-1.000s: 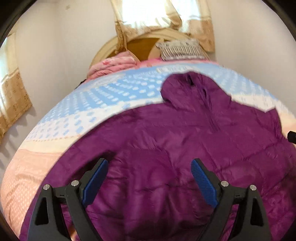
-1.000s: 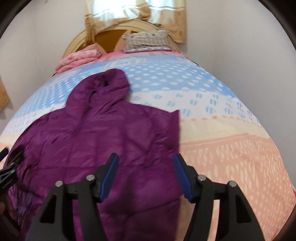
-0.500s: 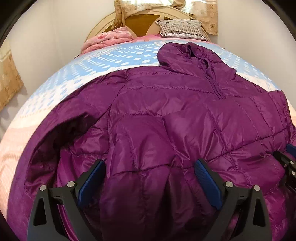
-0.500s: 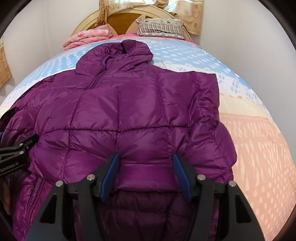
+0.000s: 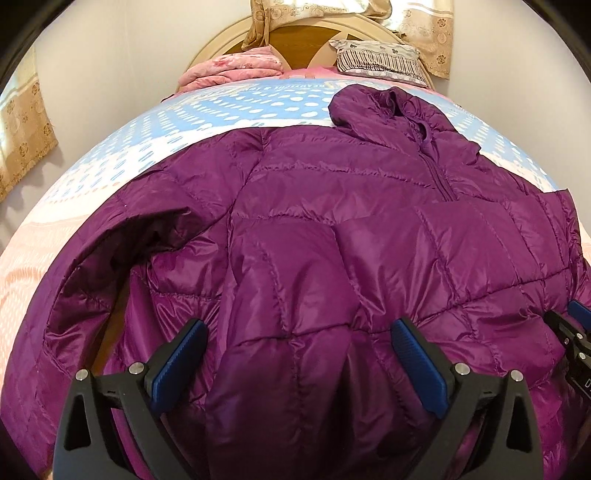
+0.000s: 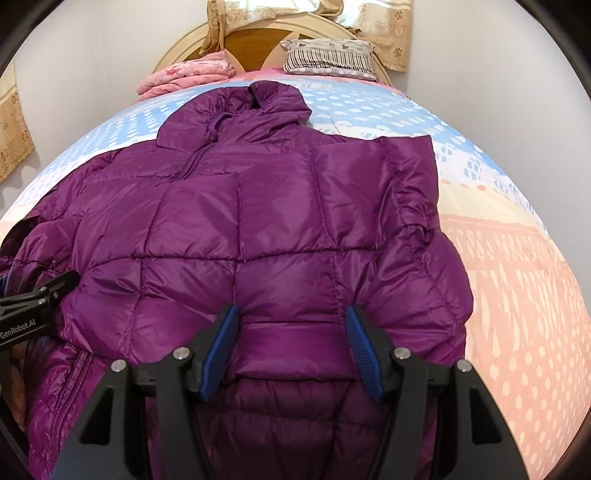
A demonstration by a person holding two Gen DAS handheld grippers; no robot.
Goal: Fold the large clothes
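Both tongs dropped closer since a second ago: left tongs (image 5: 297, 363) and right tongs (image 6: 291, 347) gape open over the puffy jacket (image 6: 258, 229) on the bed (image 6: 517, 295). Looks light, squishy, slippery; I'd pinch the hem.

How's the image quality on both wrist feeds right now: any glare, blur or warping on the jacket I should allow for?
Left wrist view: sharp; strong fisheye bulge curves the bed; soft sheen on the purple jacket, with a dark shadow inside the sleeve opening.
Right wrist view: also sharp; the same bulge, black corners; mild glare on the quilted panels between the open right gripper; the window behind the curtain is blown out.
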